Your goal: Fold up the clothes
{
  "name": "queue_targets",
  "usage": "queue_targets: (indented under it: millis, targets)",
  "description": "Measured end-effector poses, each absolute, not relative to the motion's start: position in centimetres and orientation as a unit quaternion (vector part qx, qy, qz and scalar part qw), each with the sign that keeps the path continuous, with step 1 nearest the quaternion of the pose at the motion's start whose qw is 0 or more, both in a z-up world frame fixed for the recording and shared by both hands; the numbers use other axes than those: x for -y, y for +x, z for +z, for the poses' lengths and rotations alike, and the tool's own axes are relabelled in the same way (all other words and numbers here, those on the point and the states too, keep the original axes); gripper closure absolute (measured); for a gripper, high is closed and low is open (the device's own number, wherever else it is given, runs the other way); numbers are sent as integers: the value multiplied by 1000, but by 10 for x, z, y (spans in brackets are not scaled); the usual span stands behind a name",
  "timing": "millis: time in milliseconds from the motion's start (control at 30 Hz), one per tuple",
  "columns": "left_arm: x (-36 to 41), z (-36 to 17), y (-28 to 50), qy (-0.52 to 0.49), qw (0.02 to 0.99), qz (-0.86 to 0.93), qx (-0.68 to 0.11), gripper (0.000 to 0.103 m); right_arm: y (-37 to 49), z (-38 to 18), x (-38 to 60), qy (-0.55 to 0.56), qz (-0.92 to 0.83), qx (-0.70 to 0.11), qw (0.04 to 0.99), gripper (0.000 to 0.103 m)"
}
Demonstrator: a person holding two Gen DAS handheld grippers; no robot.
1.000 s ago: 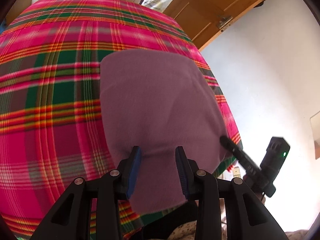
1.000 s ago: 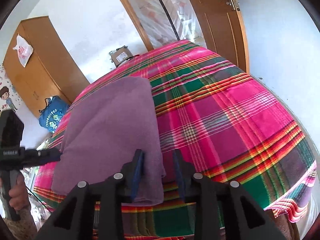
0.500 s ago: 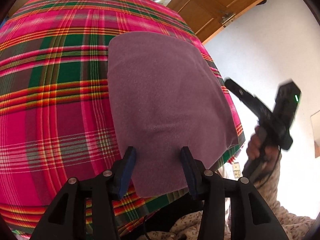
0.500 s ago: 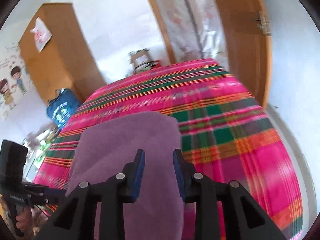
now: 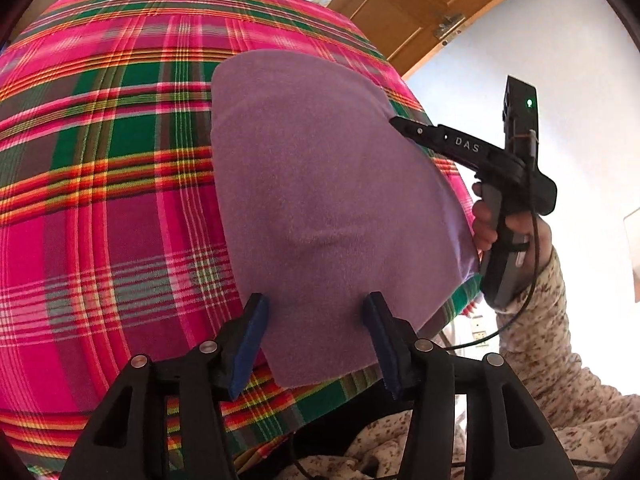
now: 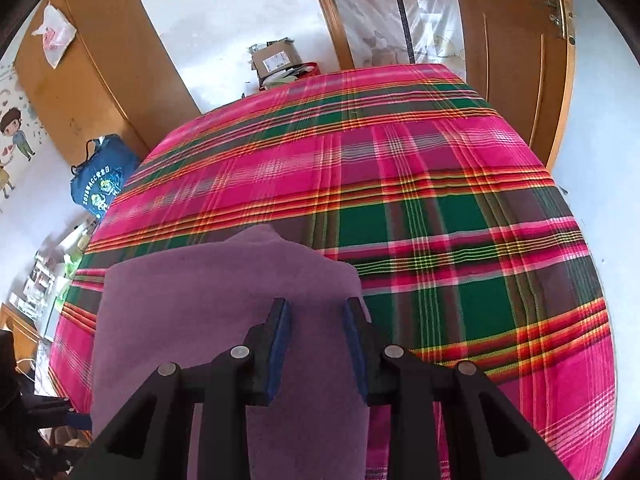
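Observation:
A purple garment [image 5: 320, 184] lies folded flat on the pink and green plaid bed cover [image 5: 104, 184], near the bed's front right corner. My left gripper [image 5: 316, 314] hovers over the garment's near edge. Its jaws are opening, and the blue pads [image 5: 252, 328] press on nothing. In the left wrist view a hand holds my right gripper [image 5: 404, 124] over the garment's right edge. The right wrist view shows that gripper [image 6: 316, 320] above the garment [image 6: 192, 312], fingers apart with nothing between them.
The bed's edge drops away just right of the garment [image 5: 460, 184]. Beyond the bed cover [image 6: 440, 200] are a wooden door [image 6: 516, 40], a wardrobe [image 6: 92, 64], a blue bag [image 6: 104, 180] and a cardboard box [image 6: 276, 58]. A patterned sleeve [image 5: 552, 344] is at lower right.
The left jaws have spread wider. The right gripper has travelled from the garment's near corner up along its right edge, and its view has swung over the garment.

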State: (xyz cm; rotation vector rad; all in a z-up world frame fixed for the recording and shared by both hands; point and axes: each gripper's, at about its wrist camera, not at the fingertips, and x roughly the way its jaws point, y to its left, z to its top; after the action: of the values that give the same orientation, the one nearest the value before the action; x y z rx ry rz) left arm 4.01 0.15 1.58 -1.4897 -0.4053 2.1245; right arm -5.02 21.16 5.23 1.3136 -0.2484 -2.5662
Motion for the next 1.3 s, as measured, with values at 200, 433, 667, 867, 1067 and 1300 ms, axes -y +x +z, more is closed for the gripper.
queue_targets:
  millis: [200, 433, 667, 867, 1067, 1300]
  targets:
    - [-2, 14, 51, -553, 255, 780, 144, 49, -30, 71, -200, 429, -898, 40, 95, 72]
    - [5, 8, 67, -563, 263, 768, 156, 49, 40, 84, -127, 358, -909, -90, 196, 72]
    - [23, 11, 78, -555, 251, 773, 178, 49, 73, 66, -81, 331, -904, -169, 210, 72]
    - [35, 11, 80, -549, 244, 773, 203, 49, 102, 75, -65, 279, -912, -213, 212, 72]
    - [44, 9, 81, -548, 239, 772, 214, 49, 96, 60, -59, 313, -903, -192, 223, 71]
    - [55, 9, 77, -542, 232, 770, 242, 49, 107, 64, -59, 315, -904, -169, 232, 71]
